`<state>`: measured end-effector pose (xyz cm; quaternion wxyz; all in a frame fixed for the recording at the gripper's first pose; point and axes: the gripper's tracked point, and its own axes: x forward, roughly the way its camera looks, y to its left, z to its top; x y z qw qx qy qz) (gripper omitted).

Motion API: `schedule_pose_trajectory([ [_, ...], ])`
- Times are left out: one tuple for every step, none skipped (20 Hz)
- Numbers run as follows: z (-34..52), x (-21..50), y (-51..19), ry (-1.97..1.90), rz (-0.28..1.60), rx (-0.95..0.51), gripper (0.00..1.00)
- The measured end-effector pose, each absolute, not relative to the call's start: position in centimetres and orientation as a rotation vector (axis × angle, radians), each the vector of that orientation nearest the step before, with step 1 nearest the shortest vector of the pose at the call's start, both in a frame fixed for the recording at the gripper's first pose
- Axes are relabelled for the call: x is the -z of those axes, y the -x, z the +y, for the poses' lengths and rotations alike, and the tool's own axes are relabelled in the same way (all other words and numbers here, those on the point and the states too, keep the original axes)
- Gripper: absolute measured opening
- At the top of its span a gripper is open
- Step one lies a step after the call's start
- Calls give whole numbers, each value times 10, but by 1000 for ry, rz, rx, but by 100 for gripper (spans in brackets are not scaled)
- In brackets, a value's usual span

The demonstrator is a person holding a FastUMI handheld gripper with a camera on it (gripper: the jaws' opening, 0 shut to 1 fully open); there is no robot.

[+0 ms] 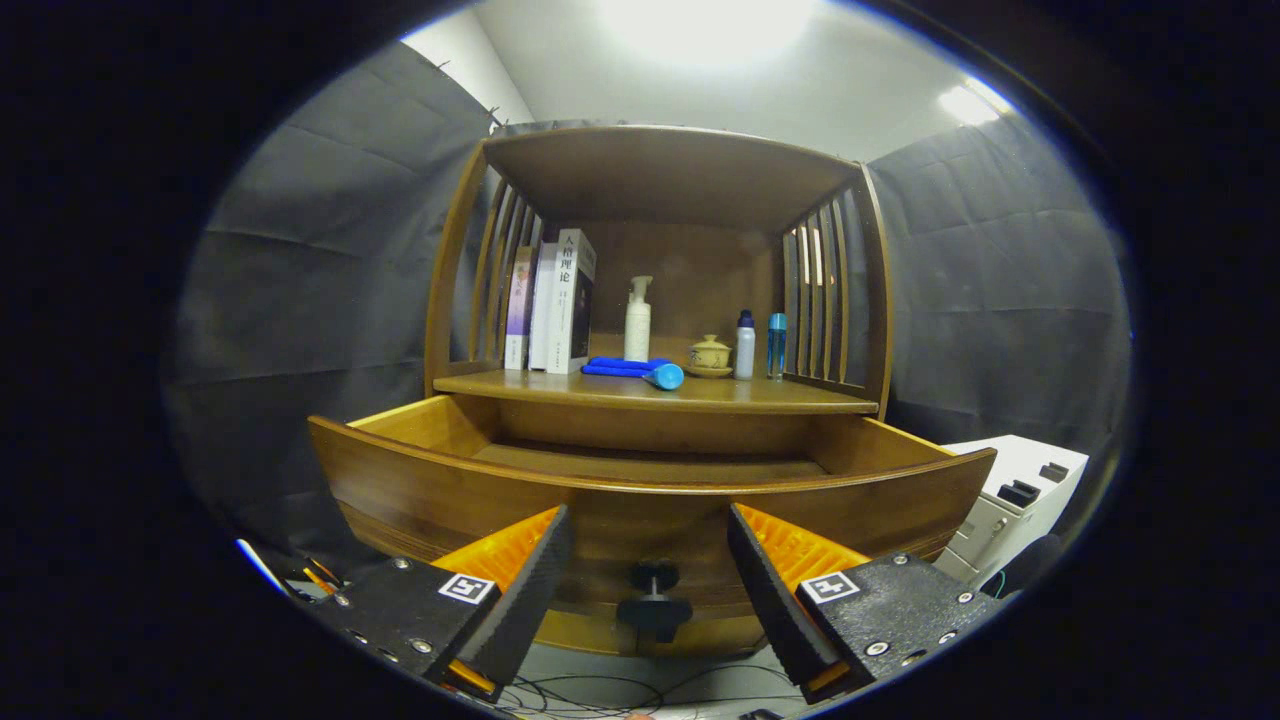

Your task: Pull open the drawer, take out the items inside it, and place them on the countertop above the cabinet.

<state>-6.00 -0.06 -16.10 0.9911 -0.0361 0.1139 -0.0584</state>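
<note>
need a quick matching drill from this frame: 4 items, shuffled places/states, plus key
Items:
1. drawer
2. knob
3. books
4. pump bottle

Places/states:
A. upright at the countertop's left end
B. pulled open
C. between the hand-held gripper's open fingers, untouched
D. behind the blue item lying on the countertop

Pairs: 1-B, 2-C, 3-A, 4-D

On the wooden countertop (640,392) above the drawer are stood three books (550,300), a pump bottle (638,320), a lidded teacup (709,353), two small bottles (745,345); a blue cloth (620,366) is laid flat.

The gripper's fingers (530,580) are held apart.
</note>
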Motion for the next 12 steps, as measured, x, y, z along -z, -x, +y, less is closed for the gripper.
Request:
schedule_pose_trajectory([
  [2,156,61,71,202,119,95],
  [2,160,60,80,206,116,95],
  [1,159,60,95,199,114,95],
  [0,159,60,102,200,114,95],
  [-1,160,58,102,206,113,95],
  [-1,160,56,99,214,112,95],
  [-1,161,55,93,226,112,95],
  [-1,161,51,94,241,111,95],
  [-2,160,48,98,253,111,95],
  [-3,160,42,99,261,109,95],
  [-2,156,35,99,256,106,95],
  [-3,155,28,99,253,106,95],
])
